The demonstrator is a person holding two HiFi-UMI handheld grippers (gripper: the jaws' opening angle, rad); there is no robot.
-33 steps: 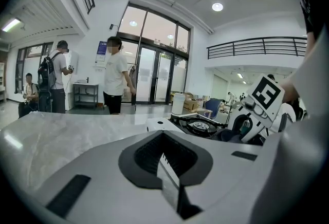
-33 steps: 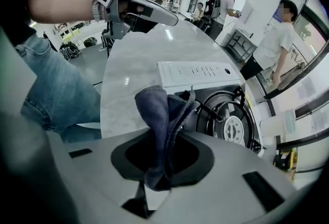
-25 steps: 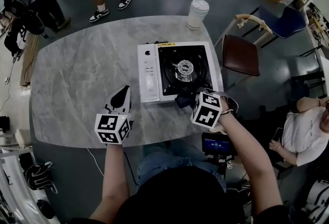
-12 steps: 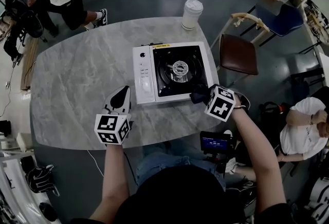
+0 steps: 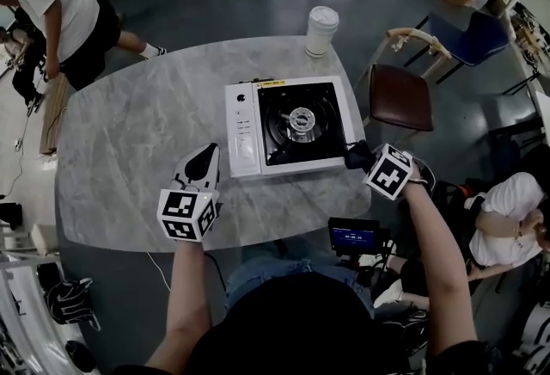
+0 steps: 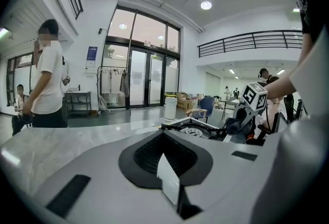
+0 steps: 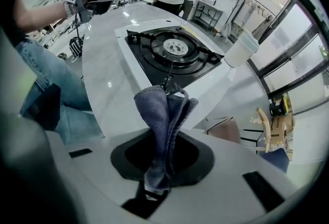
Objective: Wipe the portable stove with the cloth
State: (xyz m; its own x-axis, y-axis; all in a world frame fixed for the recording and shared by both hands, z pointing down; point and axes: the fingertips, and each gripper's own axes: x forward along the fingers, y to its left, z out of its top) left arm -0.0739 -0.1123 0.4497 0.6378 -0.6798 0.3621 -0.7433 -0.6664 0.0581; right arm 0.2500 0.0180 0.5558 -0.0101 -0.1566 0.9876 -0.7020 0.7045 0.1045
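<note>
- Right gripper [image 5: 364, 163] is clenched on a dark grey-blue terry cloth [image 7: 164, 112], which stands bunched up out of its jaws.
- In the head view that cloth sits at 4 o'clock of the white portable gas stove [image 5: 244, 131], right at the stove's near right corner. Whether it touches the stove cannot be told.
- Left gripper [image 5: 204, 162] has its jaws pressed together with nothing between them. It is at 7 o'clock of the stove, just beside the white control side, over the grey marble-patterned oval desk [image 5: 129, 132].
- The stove lies near the desk's middle, its black top carrying a round silver burner [image 7: 176, 47] under a black pan support.
- A tall white paper cup [image 5: 321, 27] stands at 1 o'clock of the stove, near the desk's far edge and apart from it. Its white lid is on, so its contents are hidden.
- Off the desk at 3 o'clock stands a brown-seated chair [image 5: 401, 96], and beyond it a blue chair [image 5: 474, 36].
- A small dark screen device [image 5: 352, 237] shows below the desk's near edge at 5 o'clock.
- A standing person in a white shirt [image 5: 60, 8] is at 10 o'clock beyond the desk, and a seated person [image 5: 509, 214] is at 4 o'clock.
</note>
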